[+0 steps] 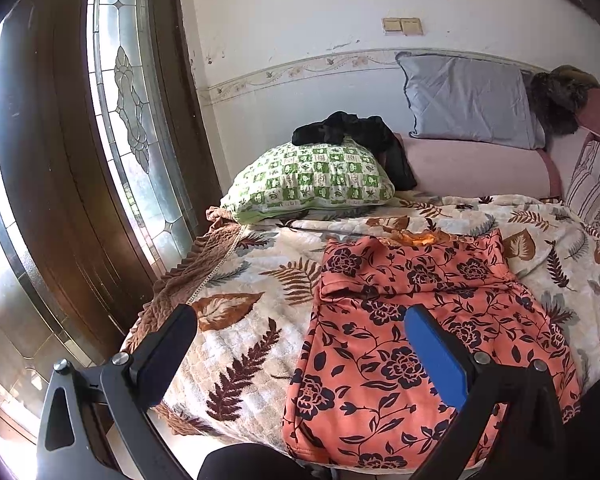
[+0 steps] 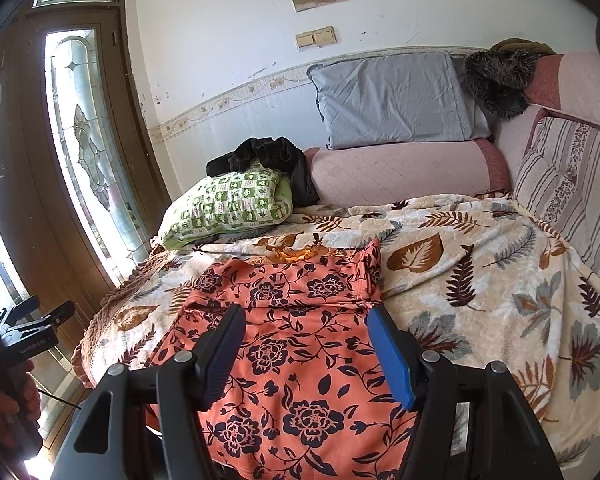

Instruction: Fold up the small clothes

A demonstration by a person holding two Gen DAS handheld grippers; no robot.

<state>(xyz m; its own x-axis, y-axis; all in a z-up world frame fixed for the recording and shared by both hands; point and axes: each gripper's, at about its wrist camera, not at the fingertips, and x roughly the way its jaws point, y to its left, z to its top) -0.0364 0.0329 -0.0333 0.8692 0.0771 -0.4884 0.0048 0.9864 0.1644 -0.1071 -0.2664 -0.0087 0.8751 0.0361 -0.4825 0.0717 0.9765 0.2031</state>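
Note:
An orange garment with dark flower print point(image 1: 412, 320) lies partly folded on the leaf-patterned blanket point(image 1: 252, 332); its top part is folded over across its width. It also shows in the right wrist view point(image 2: 296, 344). My left gripper point(image 1: 300, 320) is open and empty, held above the garment's near left edge. My right gripper point(image 2: 306, 320) is open and empty, held above the garment's middle. The left gripper's handle, held by a hand, also shows at the far left of the right wrist view point(image 2: 16, 344).
A green checked pillow point(image 1: 308, 180) with a black garment point(image 1: 352, 132) on it lies at the back. A grey pillow point(image 1: 468, 104), a pink bolster point(image 1: 476, 168) and a striped cushion point(image 2: 568, 184) stand behind. A wooden door with glass point(image 1: 112, 120) is at the left.

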